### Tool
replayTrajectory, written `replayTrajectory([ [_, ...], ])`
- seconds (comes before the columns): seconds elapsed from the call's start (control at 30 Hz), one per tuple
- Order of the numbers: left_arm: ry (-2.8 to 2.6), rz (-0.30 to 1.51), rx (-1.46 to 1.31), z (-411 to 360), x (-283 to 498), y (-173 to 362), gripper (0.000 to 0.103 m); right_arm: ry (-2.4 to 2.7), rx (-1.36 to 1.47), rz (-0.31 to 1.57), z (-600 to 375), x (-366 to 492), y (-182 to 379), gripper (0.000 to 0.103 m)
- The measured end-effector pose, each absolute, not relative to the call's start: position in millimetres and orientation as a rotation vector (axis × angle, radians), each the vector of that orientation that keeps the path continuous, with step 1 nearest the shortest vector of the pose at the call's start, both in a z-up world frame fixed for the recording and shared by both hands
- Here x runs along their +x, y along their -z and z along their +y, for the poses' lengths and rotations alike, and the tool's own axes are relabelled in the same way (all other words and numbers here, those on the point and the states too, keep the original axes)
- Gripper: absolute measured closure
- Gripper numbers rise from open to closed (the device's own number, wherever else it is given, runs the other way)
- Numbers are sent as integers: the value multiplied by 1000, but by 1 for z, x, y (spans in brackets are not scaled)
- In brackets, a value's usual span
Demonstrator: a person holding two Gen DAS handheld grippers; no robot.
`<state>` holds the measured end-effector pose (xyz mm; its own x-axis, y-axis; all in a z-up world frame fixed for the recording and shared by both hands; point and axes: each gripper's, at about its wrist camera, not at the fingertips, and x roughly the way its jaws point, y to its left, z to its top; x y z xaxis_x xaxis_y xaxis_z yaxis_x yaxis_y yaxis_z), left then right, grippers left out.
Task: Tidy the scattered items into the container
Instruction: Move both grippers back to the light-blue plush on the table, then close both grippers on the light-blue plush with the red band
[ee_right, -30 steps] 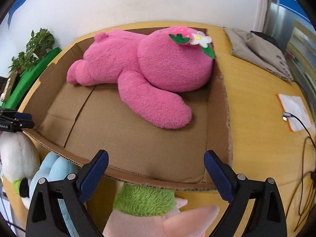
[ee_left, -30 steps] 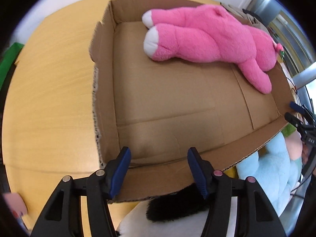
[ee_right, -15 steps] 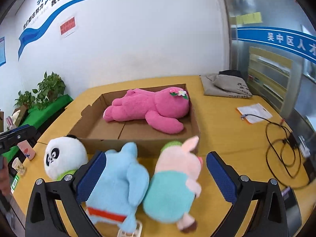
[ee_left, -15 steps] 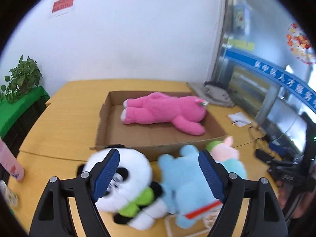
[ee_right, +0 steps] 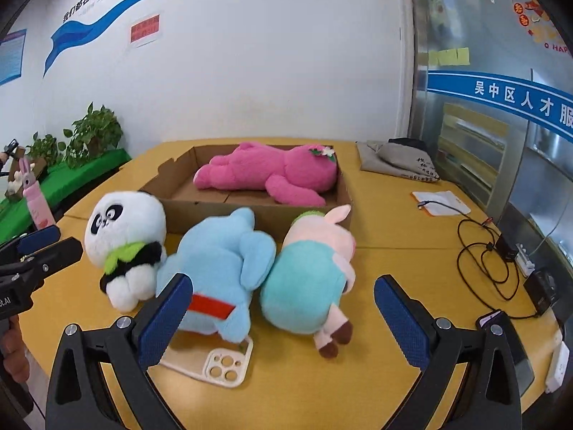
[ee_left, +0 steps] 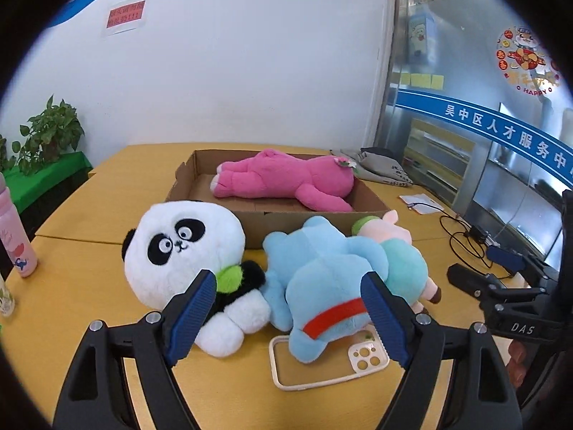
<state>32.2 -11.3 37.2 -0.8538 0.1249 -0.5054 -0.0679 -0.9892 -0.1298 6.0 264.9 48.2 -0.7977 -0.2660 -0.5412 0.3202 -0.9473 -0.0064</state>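
Observation:
A shallow cardboard box sits mid-table with a pink plush lying inside. In front of it on the yellow table lie a panda plush, a light blue plush and a pig plush in teal. A cream phone case lies partly under the blue plush. My left gripper is open and empty, held back above the front toys. My right gripper is open and empty, likewise held back.
A pink bottle stands at the table's left edge. Black cables and a charger, a phone and white paper lie at right. A grey bag lies behind the box. Plants stand at far left.
Both grippers have pulled back and up from the box's near wall, from a close look into the box to a wide view of the whole table. Both stay open.

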Motion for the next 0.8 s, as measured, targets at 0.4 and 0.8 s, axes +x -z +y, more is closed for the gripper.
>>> replayTrajectory([
  [0.4, -2802, -241, -919, -7, 26, -6, 20, 2567, 842, 182, 242, 11, -19, 0],
  [0.8, -2603, -266, -927, -19, -13, 1, 20, 2418, 701, 469, 193, 15, 12, 0],
])
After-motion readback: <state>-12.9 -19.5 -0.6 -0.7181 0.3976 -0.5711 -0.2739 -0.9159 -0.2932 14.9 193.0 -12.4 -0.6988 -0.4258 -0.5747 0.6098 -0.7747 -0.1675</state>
